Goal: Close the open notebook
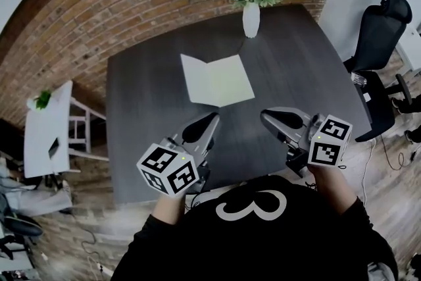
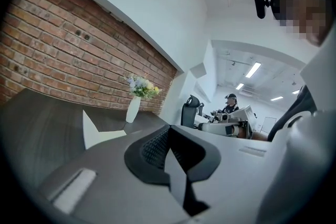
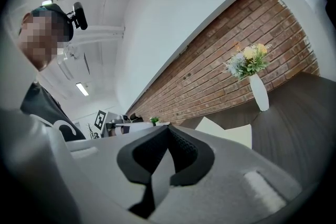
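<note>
The open notebook, white and blank, lies in the middle of the dark table, its left leaf lifted a little off the surface. My left gripper hovers near the table's front, short of the notebook's near edge, jaws shut on nothing. My right gripper hangs beside it, also shut and empty, tip toward the notebook's near right corner. In the left gripper view the notebook shows beyond the closed jaws. In the right gripper view it lies past the shut gripper.
A white vase of flowers stands at the table's far edge behind the notebook. A black office chair is at the right, a white side table at the left. A brick wall runs behind. Another person sits far off.
</note>
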{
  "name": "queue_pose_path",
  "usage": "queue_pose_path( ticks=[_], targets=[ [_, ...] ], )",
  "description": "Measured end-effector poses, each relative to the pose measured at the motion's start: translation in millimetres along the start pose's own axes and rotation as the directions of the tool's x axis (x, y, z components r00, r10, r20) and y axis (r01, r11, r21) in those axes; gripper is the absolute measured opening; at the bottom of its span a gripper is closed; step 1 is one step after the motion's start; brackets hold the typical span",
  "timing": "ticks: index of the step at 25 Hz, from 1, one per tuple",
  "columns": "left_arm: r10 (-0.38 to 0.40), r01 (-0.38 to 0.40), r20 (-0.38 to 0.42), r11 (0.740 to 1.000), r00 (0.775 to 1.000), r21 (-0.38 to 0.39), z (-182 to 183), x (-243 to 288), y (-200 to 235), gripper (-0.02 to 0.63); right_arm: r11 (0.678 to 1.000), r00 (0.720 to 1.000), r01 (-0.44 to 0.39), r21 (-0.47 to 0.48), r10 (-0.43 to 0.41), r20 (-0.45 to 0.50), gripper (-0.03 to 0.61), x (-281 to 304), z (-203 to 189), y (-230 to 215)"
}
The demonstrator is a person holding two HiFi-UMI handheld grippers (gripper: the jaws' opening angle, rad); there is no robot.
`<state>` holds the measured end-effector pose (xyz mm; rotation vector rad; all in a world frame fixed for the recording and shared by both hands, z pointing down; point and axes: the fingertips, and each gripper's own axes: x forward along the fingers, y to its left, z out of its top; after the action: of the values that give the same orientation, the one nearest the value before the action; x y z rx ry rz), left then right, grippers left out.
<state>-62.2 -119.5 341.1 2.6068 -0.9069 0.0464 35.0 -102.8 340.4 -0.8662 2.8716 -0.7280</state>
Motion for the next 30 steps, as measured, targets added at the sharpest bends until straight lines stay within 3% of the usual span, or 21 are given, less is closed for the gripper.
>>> queue_pose_path(
  ticks=[5, 17, 24, 30],
  targets=[
    [0.067, -0.068, 0.007, 0.997, 0.998, 0.027, 13.4, 7.4, 29.2, 0.015, 1.000, 1.000, -0.002, 0.017, 0.002, -0.002, 0.000, 8.5, 8.5, -19.7],
    [0.193, -0.193, 0.024, 0.981, 0.981, -0.017, 24.5, 22.4, 79.8, 0.015, 0.998, 0.998, -0.042, 0.055, 0.045, -0.049, 0.000, 38.3, 25.4, -65.3],
    [0.284, -0.283, 0.034, 0.958, 0.958, -0.039, 25.2, 20.4, 116.1, 0.015, 0.995, 0.994, -0.073, 0.065, 0.078, -0.083, 0.000, 49.5, 23.8, -81.1],
    [0.377, -0.377, -0.009, 0.925, 0.926, -0.051, 3.2, 19.9, 157.6, 0.015, 0.993, 0.991, -0.068, 0.092, 0.077, -0.106, 0.000, 53.4, 18.9, -100.7]
  ],
)
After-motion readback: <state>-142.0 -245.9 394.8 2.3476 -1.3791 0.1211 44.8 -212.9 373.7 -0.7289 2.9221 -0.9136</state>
